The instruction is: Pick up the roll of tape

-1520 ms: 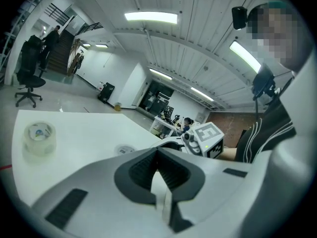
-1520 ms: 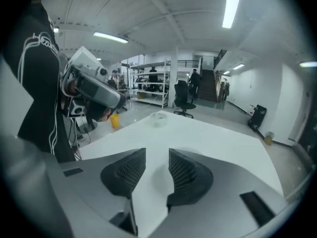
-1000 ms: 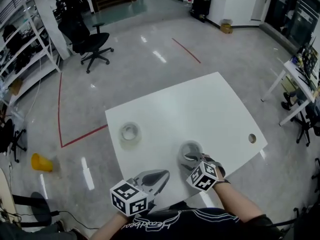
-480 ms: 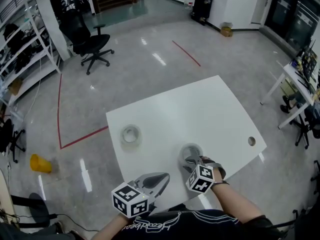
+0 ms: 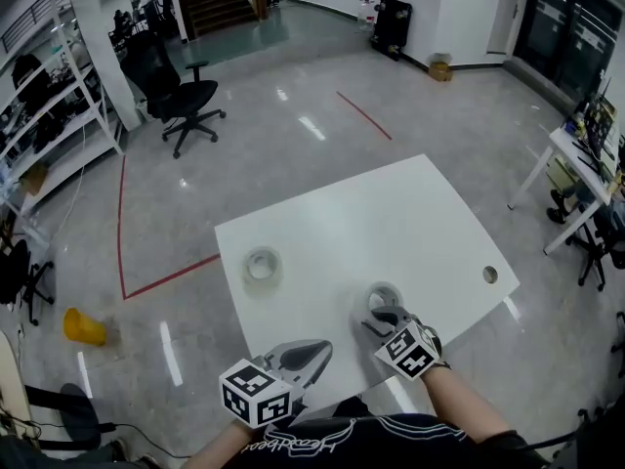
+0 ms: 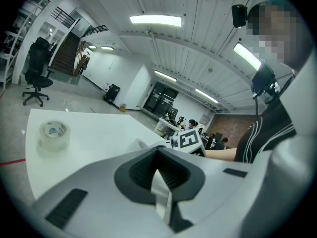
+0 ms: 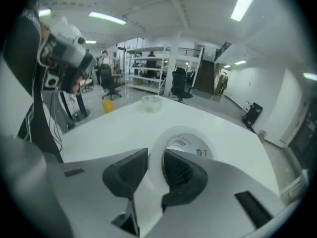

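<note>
**One roll wall between the pads, jaws closing**

The right hand-held gripper [image 7: 155, 160] is closing its jaws across the wall of the roll of tape [image 7: 187, 142]. One dark pad sits inside the core and the other on the outer wrap, and both look pressed against it. The roll lies right at the jaw tips, on the near part of the white surface [image 5: 391, 213].

It should be light and stiff: a hard printed core under tightly wound film, not fragile. The outer wrap looks smooth, so it may slip in a weak pinch. This hold across the wall seems the right one, set deep enough in the ribbed pads that the ring cannot swing.

The left hand-held gripper [image 6: 157, 157] has its jaws together on nothing, off to the right one's left. A second roll of tape [image 5: 261, 265] lies flat, ahead of and left of the right hand-held gripper, well apart from it.

A second ago the right jaws stood wider. Since then its marker cube [image 5: 408, 352] has rolled to show another face, and the roll's outline reads narrower, perhaps tipping up. The left hand-held gripper and the second roll are unchanged.
</note>
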`<action>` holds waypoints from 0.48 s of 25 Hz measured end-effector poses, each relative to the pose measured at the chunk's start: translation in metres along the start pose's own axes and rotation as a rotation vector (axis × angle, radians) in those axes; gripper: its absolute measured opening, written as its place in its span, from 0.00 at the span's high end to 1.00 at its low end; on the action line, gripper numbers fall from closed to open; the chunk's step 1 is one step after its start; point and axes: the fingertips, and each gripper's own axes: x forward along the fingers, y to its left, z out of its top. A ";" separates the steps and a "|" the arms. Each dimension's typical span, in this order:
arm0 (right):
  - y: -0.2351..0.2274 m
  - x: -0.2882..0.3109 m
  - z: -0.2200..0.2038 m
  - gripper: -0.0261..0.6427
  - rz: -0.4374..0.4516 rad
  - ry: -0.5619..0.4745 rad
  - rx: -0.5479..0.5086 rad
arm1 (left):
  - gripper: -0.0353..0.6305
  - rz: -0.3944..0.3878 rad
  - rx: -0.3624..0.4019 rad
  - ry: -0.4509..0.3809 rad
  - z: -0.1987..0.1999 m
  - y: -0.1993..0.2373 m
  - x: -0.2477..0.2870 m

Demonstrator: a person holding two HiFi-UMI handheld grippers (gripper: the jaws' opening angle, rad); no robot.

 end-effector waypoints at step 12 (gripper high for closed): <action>0.043 -0.139 0.085 0.81 0.150 -0.487 0.377 | 0.94 -0.040 0.071 -0.063 0.020 -0.040 -0.027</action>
